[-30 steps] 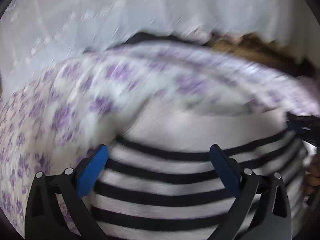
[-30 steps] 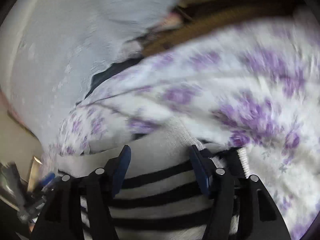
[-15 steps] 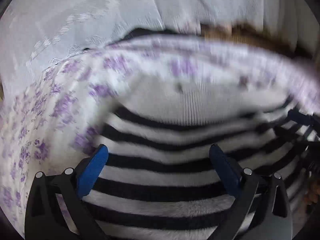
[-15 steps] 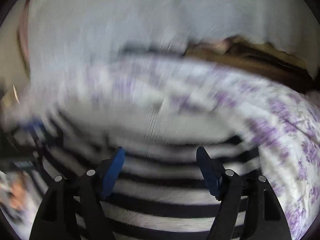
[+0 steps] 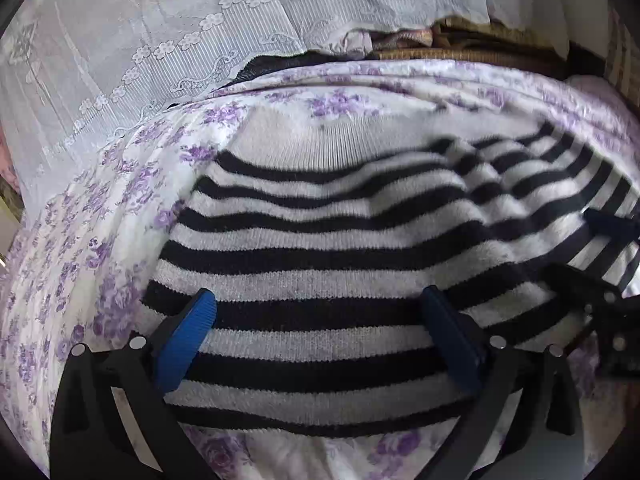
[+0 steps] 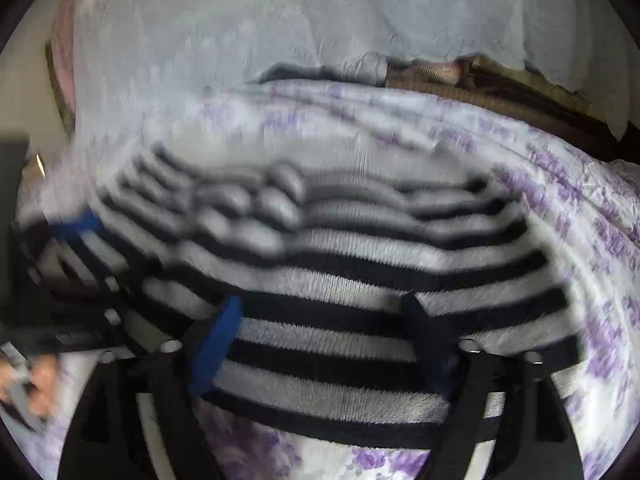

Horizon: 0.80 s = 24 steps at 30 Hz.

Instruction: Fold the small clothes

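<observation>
While the striped sweater (image 5: pixel 320 248) lies spread on the floral bedspread (image 5: pixel 80 240), we hold both tongs above it with nothing between the blades: the left tongs (image 5: pixel 320 332) gape wide, and the right tongs (image 6: pixel 320 340) are opening further. We judge one fold finished and the cloth just let go. Next we need to choose an edge, probably the rumpled sleeve side, and pinch it cleanly through both layers.

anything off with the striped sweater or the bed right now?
Mostly fine. The striped sweater lies on the floral bedspread, but its right part is rumpled: the stripes there buckle and break instead of running smooth. The right wrist view is motion-blurred. No damage visible.
</observation>
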{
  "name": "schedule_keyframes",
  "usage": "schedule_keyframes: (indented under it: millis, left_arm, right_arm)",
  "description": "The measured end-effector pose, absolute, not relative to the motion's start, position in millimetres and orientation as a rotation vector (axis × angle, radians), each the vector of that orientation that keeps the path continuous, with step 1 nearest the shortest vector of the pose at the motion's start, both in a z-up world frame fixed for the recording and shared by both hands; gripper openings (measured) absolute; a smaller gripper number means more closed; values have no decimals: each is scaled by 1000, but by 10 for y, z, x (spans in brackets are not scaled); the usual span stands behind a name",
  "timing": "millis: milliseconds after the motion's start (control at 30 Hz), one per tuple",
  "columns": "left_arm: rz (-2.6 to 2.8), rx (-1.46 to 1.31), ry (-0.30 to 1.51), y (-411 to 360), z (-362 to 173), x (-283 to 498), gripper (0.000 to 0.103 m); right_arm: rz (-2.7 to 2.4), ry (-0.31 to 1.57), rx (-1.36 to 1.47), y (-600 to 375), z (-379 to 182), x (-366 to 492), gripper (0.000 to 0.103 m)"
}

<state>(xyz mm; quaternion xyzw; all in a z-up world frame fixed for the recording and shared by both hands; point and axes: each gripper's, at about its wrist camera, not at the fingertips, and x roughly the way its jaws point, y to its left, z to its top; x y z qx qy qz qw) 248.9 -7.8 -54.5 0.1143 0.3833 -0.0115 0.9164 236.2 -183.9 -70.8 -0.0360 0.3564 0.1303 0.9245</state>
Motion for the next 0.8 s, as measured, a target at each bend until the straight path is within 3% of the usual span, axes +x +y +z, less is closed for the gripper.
schedule_keyframes:
  millis: [233,400,567,800]
  left_arm:
    - [-21,70,787,265,-388,2073,99]
    - [11,26,885,468,-567,2141,99]
    - [51,37,787,466,-320,2031,99]
    - [35,-10,799,427,-139,2510,99]
  right_arm:
    - [214,639,-14,-2112,-560,1977,86]
    - [223,735,43,-2299,-756,2040,87]
    - [232,632,79,-2317,-471,1907,87]
    - [203,630,116,-2339,-230,2467,87]
